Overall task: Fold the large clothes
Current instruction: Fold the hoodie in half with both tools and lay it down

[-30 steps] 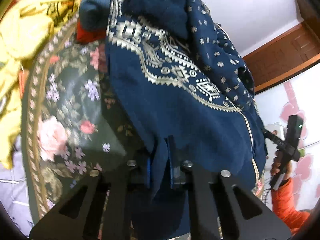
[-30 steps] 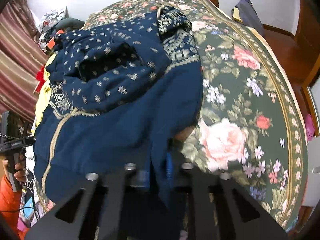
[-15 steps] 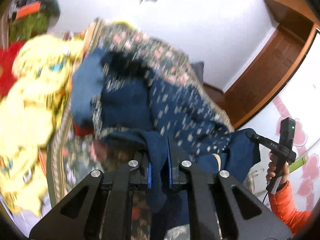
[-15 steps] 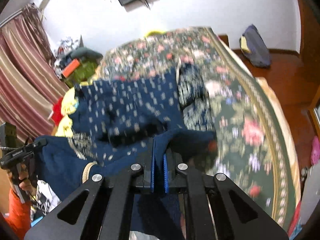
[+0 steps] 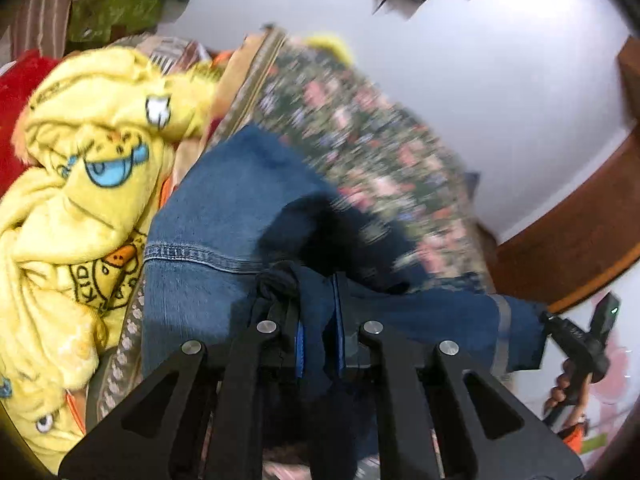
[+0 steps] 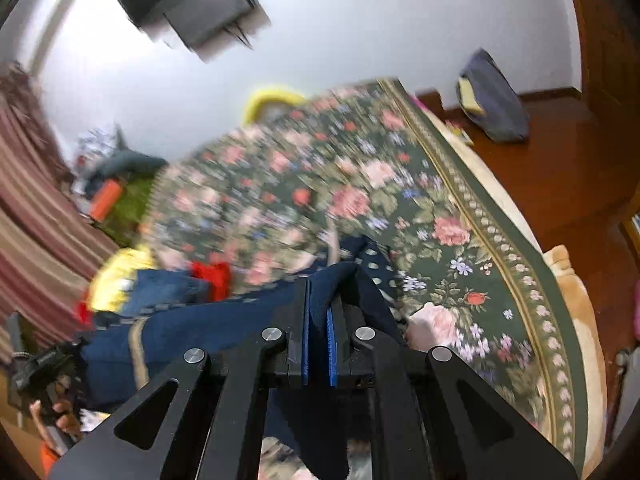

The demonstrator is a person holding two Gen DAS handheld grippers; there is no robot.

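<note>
Both wrists: hand-held grippers pinch garment

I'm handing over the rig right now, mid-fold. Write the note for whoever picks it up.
Left claw: shut on the navy garment.
Right claw: shut on the same navy garment, which spans between the two claws, held off the floral bedspread.
Beside it: blue jeans and a yellow cartoon blanket piled at the bed's edge.
Done: garment gripped at two points and lifted.
Left: spread it flat on the bedspread, then fold. No fold shows yet. Views are blurred, so the exact grip points are unclear.
</note>
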